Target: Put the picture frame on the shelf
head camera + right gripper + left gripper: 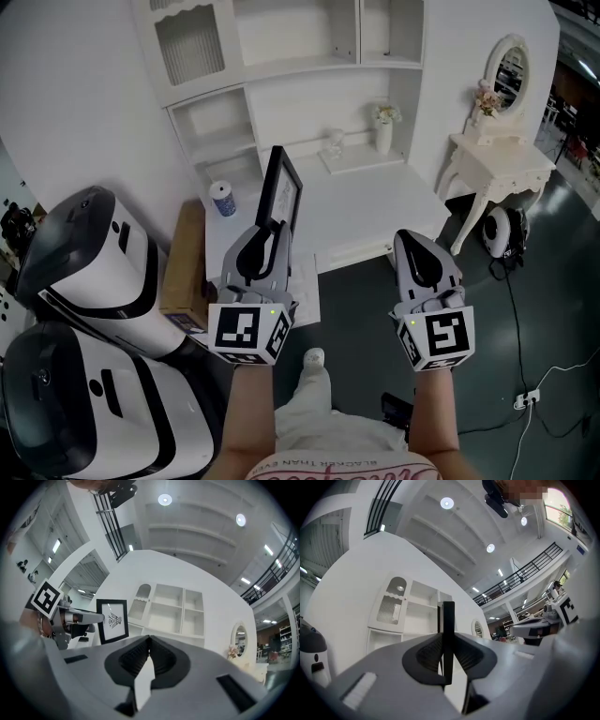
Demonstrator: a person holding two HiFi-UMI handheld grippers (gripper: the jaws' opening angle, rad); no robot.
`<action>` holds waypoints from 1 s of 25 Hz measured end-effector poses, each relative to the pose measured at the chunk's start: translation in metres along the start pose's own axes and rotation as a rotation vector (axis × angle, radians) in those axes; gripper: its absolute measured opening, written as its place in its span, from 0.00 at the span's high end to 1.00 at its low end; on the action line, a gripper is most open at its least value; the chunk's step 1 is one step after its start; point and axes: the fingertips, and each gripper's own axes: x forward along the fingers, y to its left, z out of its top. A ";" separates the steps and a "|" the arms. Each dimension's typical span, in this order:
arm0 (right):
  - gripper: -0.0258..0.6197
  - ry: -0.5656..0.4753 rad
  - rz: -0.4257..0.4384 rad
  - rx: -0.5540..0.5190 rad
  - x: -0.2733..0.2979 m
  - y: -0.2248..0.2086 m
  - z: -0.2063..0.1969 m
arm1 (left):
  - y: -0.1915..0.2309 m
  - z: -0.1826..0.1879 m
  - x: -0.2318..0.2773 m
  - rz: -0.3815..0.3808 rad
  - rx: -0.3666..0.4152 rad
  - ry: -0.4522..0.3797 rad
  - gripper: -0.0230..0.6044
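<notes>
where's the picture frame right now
In the head view the picture frame stands upright left of centre, clamped edge-on in the left gripper, in front of the white shelf unit.

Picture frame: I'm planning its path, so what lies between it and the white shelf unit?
In the head view, only bare white desktop lies between the picture frame and the shelf unit; a small cup stands beside the frame, off that line.

Left tool (pixel 275 228), right tool (pixel 407 238) grey; marker cubes (pixel 251 333); trousers (pixel 309 412) seemingly pale.
</notes>
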 end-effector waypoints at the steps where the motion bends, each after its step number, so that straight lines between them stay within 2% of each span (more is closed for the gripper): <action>1: 0.95 -0.003 -0.006 0.004 0.004 -0.005 -0.001 | 0.000 -0.002 0.007 -0.003 0.001 0.000 0.84; 12: 0.95 -0.013 -0.016 -0.017 0.081 -0.053 -0.017 | 0.026 -0.029 0.098 -0.009 0.014 -0.018 0.84; 25: 0.95 -0.025 0.014 -0.058 0.242 -0.093 -0.044 | 0.101 -0.054 0.243 -0.020 0.006 -0.063 0.85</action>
